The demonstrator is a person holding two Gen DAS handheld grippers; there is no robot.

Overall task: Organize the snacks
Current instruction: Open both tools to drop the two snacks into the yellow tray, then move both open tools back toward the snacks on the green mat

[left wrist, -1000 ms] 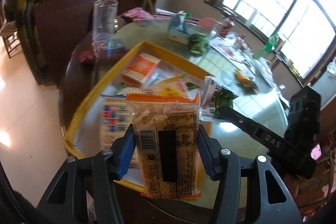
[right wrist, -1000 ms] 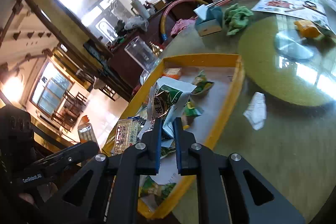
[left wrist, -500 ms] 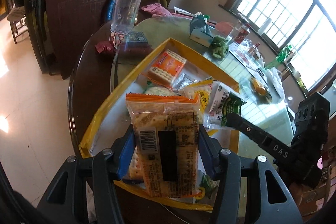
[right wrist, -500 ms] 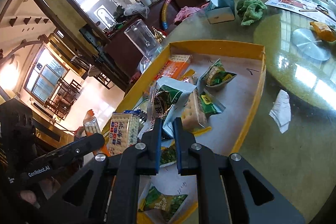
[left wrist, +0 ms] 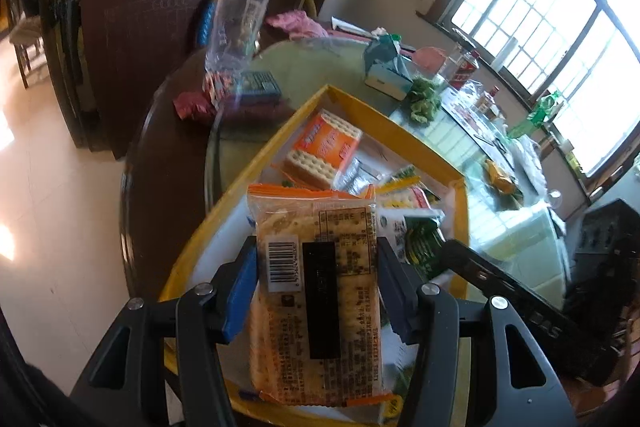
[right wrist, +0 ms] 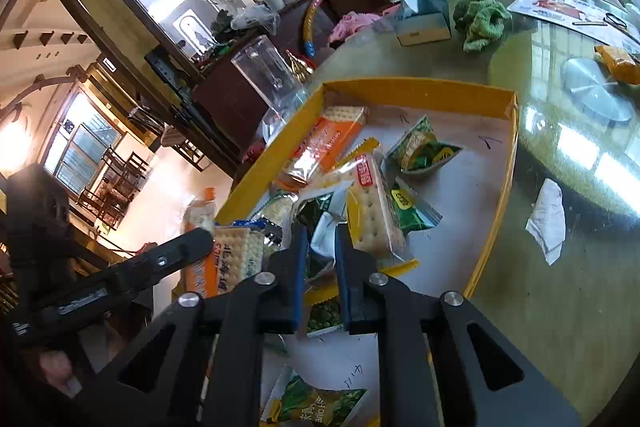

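My left gripper [left wrist: 316, 287] is shut on a clear cracker packet with orange ends [left wrist: 316, 291], held upright over the near end of the yellow-rimmed tray [left wrist: 256, 167]. My right gripper [right wrist: 322, 259] hangs low over the snack pile in the tray [right wrist: 420, 89]. Its jaws are opening, and a green-and-white packet [right wrist: 322, 239] sags loosely between the pads onto the pile. An orange cracker packet [right wrist: 320, 143], a yellow-edged cracker packet [right wrist: 372, 211] and green pouches [right wrist: 424, 147] lie in the tray. The left gripper's finger [right wrist: 160, 259] shows at the left.
A clear plastic pitcher [left wrist: 236, 23] stands beyond the tray's far corner. A tissue box [right wrist: 424, 19] and a green cloth [right wrist: 480, 19] lie further back on the glass-topped round table. A crumpled tissue [right wrist: 548, 219] lies right of the tray. The table edge drops to the floor at the left.
Both grippers have come lower and nearer the tray. The right jaws have parted slightly and the green-and-white packet has sunk from upright onto the pile. The left grip is unchanged.
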